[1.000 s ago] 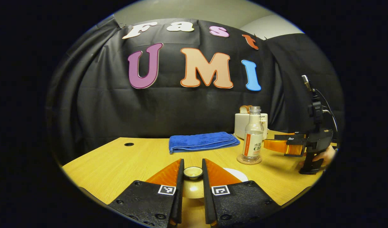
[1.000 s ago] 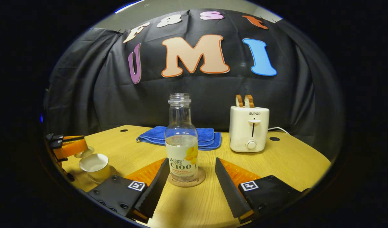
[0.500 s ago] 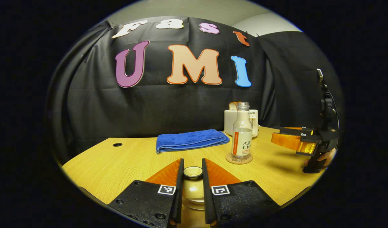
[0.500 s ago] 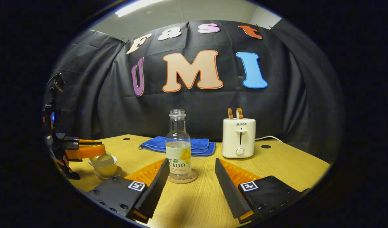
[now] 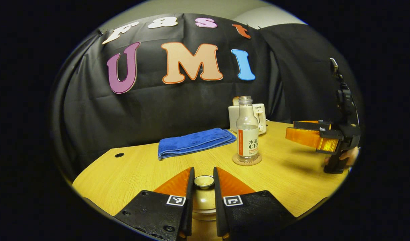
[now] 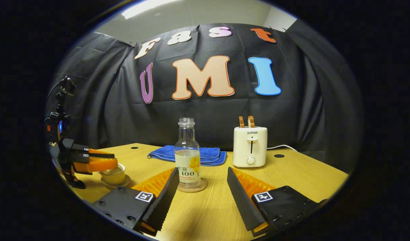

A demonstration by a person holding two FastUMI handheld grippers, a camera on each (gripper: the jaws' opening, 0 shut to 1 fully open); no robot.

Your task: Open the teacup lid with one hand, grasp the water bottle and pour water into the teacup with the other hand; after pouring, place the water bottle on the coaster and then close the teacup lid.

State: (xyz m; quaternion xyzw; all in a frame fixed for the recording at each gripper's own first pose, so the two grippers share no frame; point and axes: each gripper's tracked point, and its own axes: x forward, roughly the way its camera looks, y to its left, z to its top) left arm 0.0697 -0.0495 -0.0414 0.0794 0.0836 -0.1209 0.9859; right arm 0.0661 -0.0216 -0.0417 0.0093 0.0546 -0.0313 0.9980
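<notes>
I have the table running across both views, with a folded blue towel and a toaster at its far side. The water bottle stands upright on its coaster, uncapped and partly filled, so I judge the pouring and set-down steps done. The right gripper sits low in front of it with its fingers spread wide and touching nothing; the bottle stands between them but farther off. In the left gripper view that same gripper hangs well to the right of the bottle, with part of a hand under it. The left gripper is drawn in narrow, both fingers pressing the knob of the teacup lid. In the right gripper view it is over the teacup on its saucer; I cannot tell from either view whether the lid is fully seated on the rim. Step in hand, as I read it: closing the lid. Next move calls for confirming the lid rests level, then spreading the fingers and drawing off without dragging the knob sideways.
</notes>
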